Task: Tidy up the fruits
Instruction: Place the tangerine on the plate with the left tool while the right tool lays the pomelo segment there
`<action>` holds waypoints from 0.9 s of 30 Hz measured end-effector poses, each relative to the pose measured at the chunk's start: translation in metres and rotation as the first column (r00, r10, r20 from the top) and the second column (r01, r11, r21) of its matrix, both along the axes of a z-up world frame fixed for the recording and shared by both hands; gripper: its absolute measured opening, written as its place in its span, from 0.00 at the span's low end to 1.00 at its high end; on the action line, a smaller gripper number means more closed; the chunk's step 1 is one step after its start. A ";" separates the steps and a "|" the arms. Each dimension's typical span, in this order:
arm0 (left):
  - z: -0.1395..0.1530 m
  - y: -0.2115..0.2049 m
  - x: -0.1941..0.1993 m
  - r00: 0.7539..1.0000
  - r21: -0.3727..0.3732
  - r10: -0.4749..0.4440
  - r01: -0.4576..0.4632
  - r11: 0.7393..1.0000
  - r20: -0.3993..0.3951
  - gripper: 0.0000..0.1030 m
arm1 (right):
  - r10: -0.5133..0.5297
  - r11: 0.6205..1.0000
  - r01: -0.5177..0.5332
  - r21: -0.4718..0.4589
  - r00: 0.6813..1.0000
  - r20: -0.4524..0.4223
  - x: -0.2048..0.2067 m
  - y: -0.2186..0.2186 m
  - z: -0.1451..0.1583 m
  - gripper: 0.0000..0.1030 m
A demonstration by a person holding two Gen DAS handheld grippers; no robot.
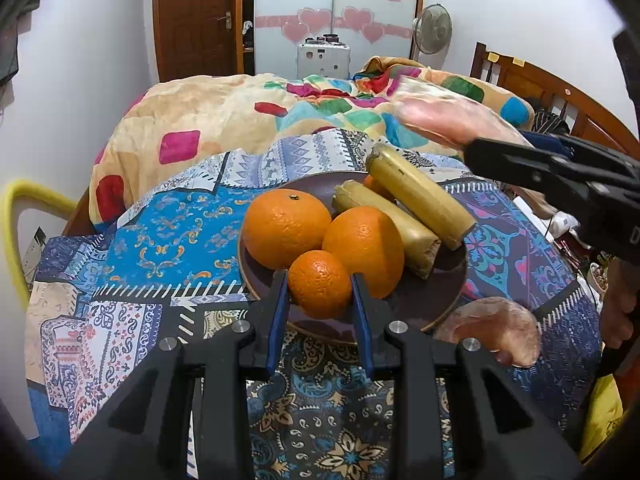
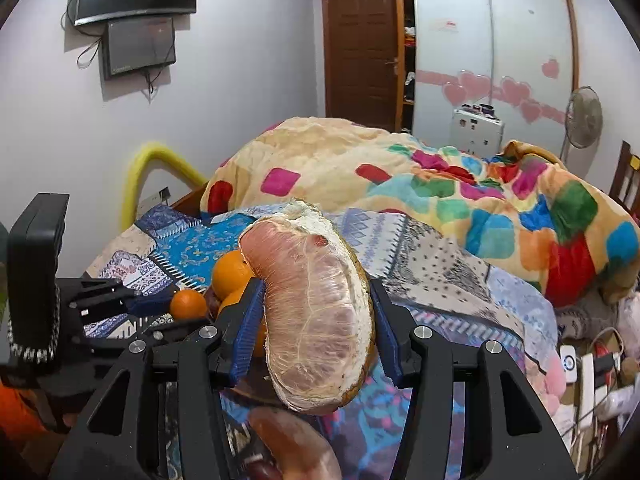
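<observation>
Pomelo segment (image 2: 316, 320), peeled, pink flesh under a thin whitish membrane, a strip of pith and rind along its right edge. It fills the lower centre of the right wrist view, lifted clear of the patterned cloth on the tabletop (image 2: 448, 264); in the left wrist view the same piece appears blurred at upper right. Judged soft, moist and easily bruised, light for its bulk, the membrane likely to tear under hard pressure. The firmer rind edge and the broad flanks offer the safest hold.

Right gripper (image 2: 316, 332): jaws partly spread and pinching the pomelo segment across its width, the blue pads against both flanks.

Small orange (image 1: 319, 283), lower centre of the left wrist view, at the near rim of the dark plate (image 1: 448, 304). Judged firm, round and inclined to roll; best taken across its widest girth.

Left gripper (image 1: 320, 300): jaws narrow, closed on the small orange, one blue pad on each side.

On the plate behind: two larger oranges (image 1: 286, 227) touching the small one, and two yellowish cut cylinders, possibly sugarcane (image 1: 420, 196). A second pomelo piece (image 1: 492, 330) lies on the cloth at the plate's lower right edge.
</observation>
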State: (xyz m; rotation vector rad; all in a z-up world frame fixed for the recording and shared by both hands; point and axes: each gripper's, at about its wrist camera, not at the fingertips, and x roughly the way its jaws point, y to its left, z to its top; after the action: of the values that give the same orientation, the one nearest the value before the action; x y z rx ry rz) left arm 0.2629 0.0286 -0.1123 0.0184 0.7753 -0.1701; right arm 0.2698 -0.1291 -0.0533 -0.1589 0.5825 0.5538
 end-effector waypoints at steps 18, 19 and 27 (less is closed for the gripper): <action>-0.016 0.012 0.007 1.000 -0.033 0.003 -0.004 0.999 -0.027 0.30 | 0.009 0.996 -0.022 -0.090 0.991 -0.136 0.047 0.042 -0.031 0.47; -0.016 0.012 0.007 1.000 -0.033 0.004 -0.005 0.999 -0.026 0.30 | 0.010 0.995 -0.022 -0.097 0.992 -0.129 0.046 0.044 -0.032 0.47; -0.014 0.016 0.005 1.000 -0.041 0.023 -0.023 0.999 -0.015 0.37 | 0.020 0.992 -0.036 -0.120 0.992 -0.125 0.047 0.049 -0.033 0.48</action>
State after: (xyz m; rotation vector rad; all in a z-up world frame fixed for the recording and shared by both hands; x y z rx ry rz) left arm 0.2677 0.0445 -0.1268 -0.0305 0.7863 -0.1644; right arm 0.3166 -0.0801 -0.0867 -0.2504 0.7363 0.5580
